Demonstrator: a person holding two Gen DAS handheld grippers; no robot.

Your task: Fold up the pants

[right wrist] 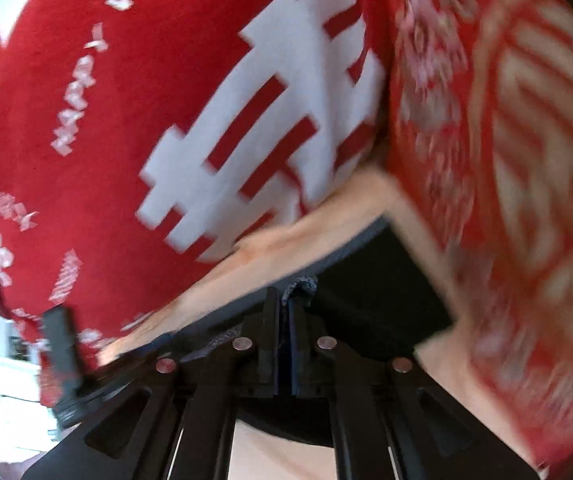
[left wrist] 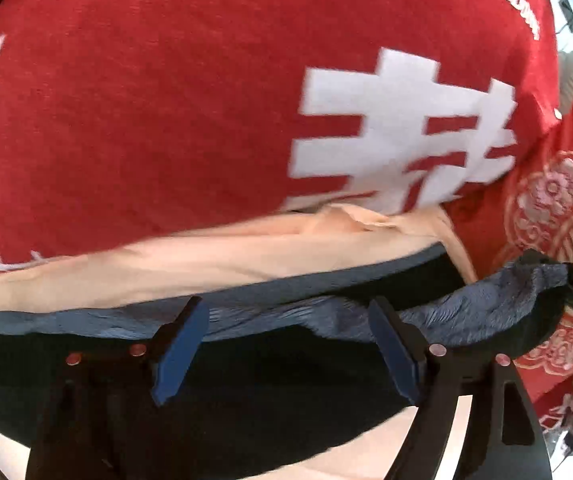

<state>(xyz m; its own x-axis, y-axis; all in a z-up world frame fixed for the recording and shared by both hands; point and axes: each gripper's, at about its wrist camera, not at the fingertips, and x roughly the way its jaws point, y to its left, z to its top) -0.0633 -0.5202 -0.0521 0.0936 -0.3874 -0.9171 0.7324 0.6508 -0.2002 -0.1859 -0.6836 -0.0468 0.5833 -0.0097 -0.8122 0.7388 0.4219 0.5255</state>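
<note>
left gripper (left wrist: 288, 346) sits closest in the left wrist view, black frame with flat blue pads (left wrist: 180, 350), jaws spread wide, nothing clamped between them. under and ahead of it, the pants (left wrist: 246, 384): dark navy, matte, with a lighter blue ribbed waistband edge bunched in fine creases running from 9 to 3 o'clock. the band rises toward 3 o'clock, where the black tip of the other tool grips it.

right gripper (right wrist: 285, 322) in the right wrist view: black fingers pressed together, a crumpled bit of blue-grey ribbed fabric pinched between them and poking out at the tips. the dark pants (right wrist: 382, 292) spread flat toward 1 o'clock with a squared corner.

peach sheet (left wrist: 166, 264), smooth with soft wrinkles, lies under the pants and shows as a band from 9 to 2 o'clock. behind it a red cushion (left wrist: 146, 100), fuzzy weave, large blocky white character and small white lettering, fills the upper view. at 3 o'clock a second red cloth (left wrist: 558, 208) with ornate pale floral and medallion print; blurred in the right wrist view.
</note>
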